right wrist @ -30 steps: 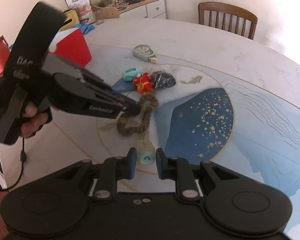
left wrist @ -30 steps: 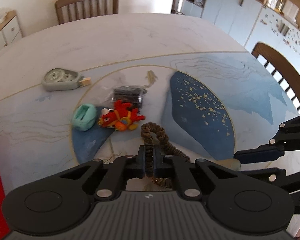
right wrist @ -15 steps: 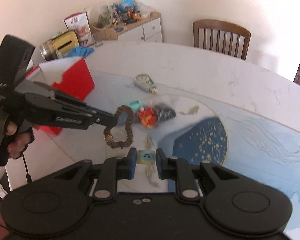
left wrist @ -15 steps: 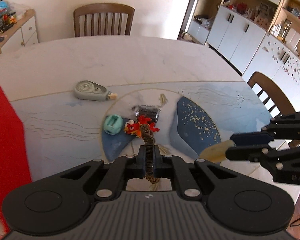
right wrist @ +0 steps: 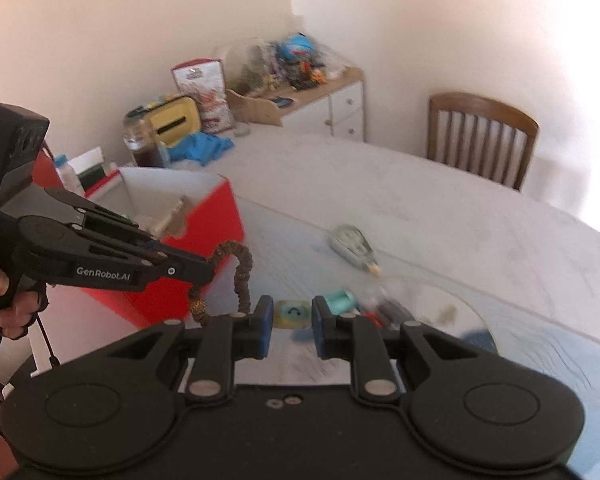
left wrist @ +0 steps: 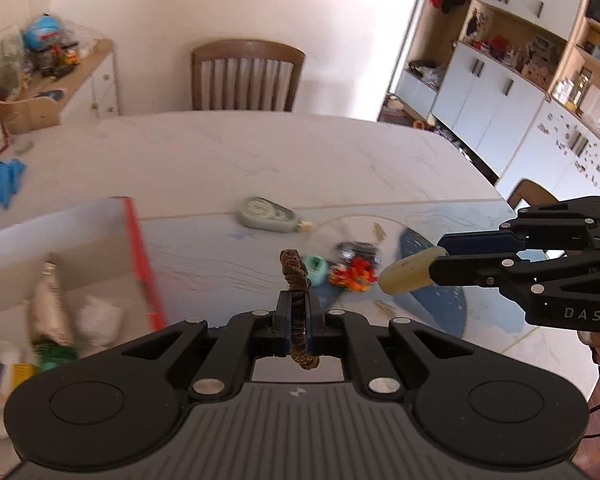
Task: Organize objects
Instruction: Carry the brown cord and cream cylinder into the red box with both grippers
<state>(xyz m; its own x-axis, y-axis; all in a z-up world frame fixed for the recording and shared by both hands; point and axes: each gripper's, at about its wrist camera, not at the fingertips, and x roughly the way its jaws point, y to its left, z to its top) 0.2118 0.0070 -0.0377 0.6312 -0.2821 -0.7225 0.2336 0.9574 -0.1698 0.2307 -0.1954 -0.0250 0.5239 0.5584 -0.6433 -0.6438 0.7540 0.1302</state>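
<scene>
Scrunchie (left wrist: pixel 296 304), brown and gathered, sits pinched edge-on in the left claw (left wrist: pixel 298 322), whose jaws are closed nearly all the way onto the fabric; the right-wrist view shows its loop (right wrist: pixel 236 276) hanging free in the air below the claw tips. It looks light, soft and springy, so a grip anywhere on the ring should do, though a loop this limp will likely swing and could snag on a box edge when let go. The right claw (right wrist: pixel 290 320) is closed on a small pale-yellow block with a blue mark (right wrist: pixel 292 314); from the left-wrist view the same block (left wrist: pixel 406 276) sticks out past the claw's tips. It seems light and a little squashy, perhaps an eraser or a soap, and it is held near one end, so a nudge could tip it.

Farther out, on the tabletop (left wrist: pixel 260 152), a teal holder (left wrist: pixel 315 270), a red-and-orange toy (left wrist: pixel 354 276), a dark packet (left wrist: pixel 358 250) and a grey tape dispenser (left wrist: pixel 266 220) lie in a loose cluster, blurred. To the left stands an open red box (right wrist: pixel 216 216) with things already inside, probably where both held items belong.
</scene>
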